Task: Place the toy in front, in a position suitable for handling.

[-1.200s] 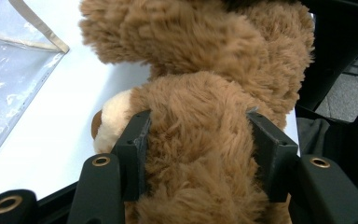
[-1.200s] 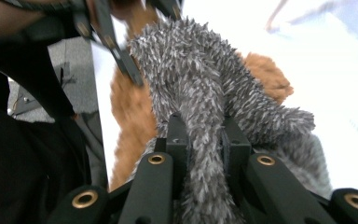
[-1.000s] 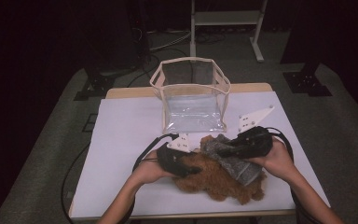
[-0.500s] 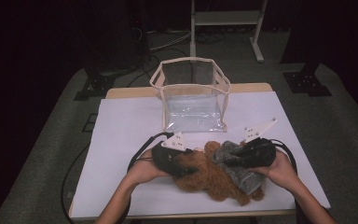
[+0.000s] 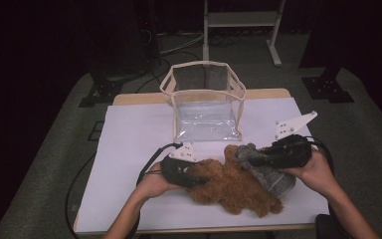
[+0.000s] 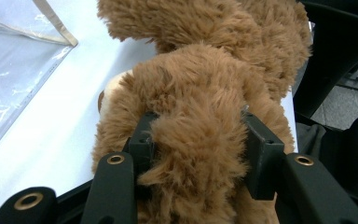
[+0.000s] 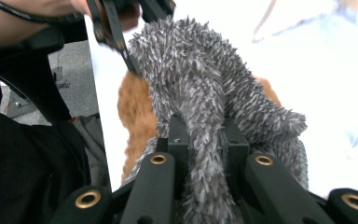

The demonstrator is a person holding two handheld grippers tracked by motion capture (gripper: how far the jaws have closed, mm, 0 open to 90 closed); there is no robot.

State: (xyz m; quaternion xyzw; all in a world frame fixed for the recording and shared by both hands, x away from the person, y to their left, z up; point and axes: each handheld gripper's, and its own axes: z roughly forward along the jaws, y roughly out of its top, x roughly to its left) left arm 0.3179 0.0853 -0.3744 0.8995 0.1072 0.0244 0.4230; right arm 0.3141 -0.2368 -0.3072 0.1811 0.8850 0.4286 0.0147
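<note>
The brown plush toy is lying at the table's near edge, its long axis running left to right, with the left gripper clamping its fur. The right gripper is pinching the grey fuzzy cloth draped over the toy's right end. Since a second ago, both grippers are sitting farther apart, in front of the clear bag.
</note>
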